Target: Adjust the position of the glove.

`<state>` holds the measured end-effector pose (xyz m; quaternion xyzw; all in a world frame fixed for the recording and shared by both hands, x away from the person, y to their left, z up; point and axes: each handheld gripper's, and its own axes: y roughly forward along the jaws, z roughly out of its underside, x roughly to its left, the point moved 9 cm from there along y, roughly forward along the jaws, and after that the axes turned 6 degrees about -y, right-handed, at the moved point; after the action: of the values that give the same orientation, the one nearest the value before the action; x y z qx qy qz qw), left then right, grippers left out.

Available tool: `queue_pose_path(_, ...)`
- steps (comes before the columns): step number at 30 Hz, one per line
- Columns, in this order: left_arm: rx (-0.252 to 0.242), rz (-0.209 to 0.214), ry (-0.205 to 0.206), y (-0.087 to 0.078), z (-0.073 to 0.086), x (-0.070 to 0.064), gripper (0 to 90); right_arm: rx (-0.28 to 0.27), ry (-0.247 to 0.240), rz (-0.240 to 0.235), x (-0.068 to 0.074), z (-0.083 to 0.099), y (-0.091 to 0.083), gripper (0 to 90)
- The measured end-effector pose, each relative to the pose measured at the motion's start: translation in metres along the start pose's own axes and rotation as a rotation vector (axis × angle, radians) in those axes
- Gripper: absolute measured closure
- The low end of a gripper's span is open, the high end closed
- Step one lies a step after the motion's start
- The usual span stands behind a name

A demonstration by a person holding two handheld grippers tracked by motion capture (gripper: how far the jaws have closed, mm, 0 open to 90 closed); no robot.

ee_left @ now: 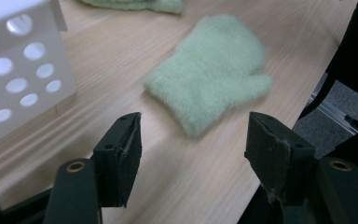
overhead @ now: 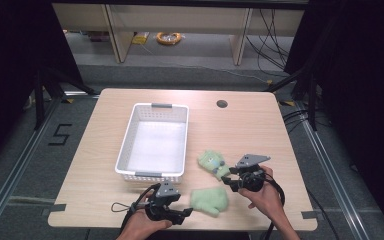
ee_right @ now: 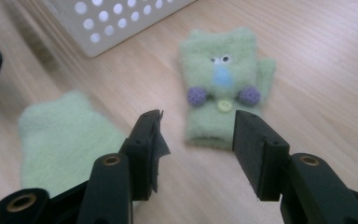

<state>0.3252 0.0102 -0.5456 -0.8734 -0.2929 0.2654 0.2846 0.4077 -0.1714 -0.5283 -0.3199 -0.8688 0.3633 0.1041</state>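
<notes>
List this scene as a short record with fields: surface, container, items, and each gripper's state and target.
surface: wooden table
container: white perforated basket, nothing visible inside
item 1: plain green mitten, lying flat near the front edge
item 2: green mitten with a face, flat, to the right of the basket, apart from it
left gripper: open, jaws pointed at the plain green mitten, not touching it
right gripper: open, jaws either side of the cuff end of the green mitten with a face; contact cannot be told

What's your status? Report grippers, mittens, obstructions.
Left gripper open, facing plain green mitten. Right gripper open, facing mitten with a face. Both mittens lie outside white basket. Nothing in the way.
</notes>
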Motion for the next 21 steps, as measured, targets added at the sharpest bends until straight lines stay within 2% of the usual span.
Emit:
queue_pose_path(1,0.005,-0.004,-0.003,-0.001,0.002,0.001,35.0,0.032,-0.002,-0.005,-0.001,0.000,-0.001,52.9)
queue_pose_path(3,0.022,-0.005,-0.022,-0.002,0.007,0.004,34.0,0.022,0.000,0.009,-0.004,-0.005,0.004,52.9)
queue_pose_path(5,0.025,0.000,-0.008,-0.004,0.009,0.004,33.2,0.046,-0.010,-0.002,-0.005,-0.008,0.006,52.9)
queue_pose_path(6,0.021,-0.007,-0.024,-0.004,0.010,0.005,32.9,0.053,-0.016,0.001,-0.007,-0.010,0.009,52.8)
queue_pose_path(8,-0.008,0.007,-0.027,-0.006,0.008,0.004,32.8,0.067,-0.041,0.022,-0.011,-0.013,0.016,51.4)
queue_pose_path(10,-0.002,-0.013,-0.009,-0.009,0.010,0.008,32.1,0.087,-0.037,0.012,-0.012,-0.014,0.022,51.4)
queue_pose_path(11,-0.019,-0.009,-0.030,-0.009,0.010,0.007,31.8,0.080,-0.032,0.011,-0.012,-0.015,0.025,51.4)
queue_pose_path(12,-0.004,-0.023,-0.020,-0.011,0.011,0.010,31.0,0.095,-0.029,0.004,-0.013,-0.016,0.028,51.4)
queue_pose_path(13,-0.003,-0.012,-0.011,-0.012,0.012,0.010,30.3,0.087,-0.025,0.005,-0.014,-0.017,0.032,51.5)
queue_pose_path(14,-0.022,-0.008,-0.051,-0.010,0.012,0.008,29.7,0.099,-0.027,0.004,-0.016,-0.016,0.035,51.4)
queue_pose_path(18,-0.007,-0.003,-0.030,-0.011,0.017,0.009,28.8,0.116,-0.024,0.008,-0.022,-0.019,0.047,51.4)
queue_pose_path(20,-0.011,-0.004,-0.040,-0.012,0.017,0.009,28.5,0.125,-0.030,0.009,-0.024,-0.022,0.049,51.5)
queue_pose_path(21,0.004,-0.015,-0.021,-0.013,0.019,0.012,28.4,0.108,-0.027,0.010,-0.025,-0.024,0.053,51.8)
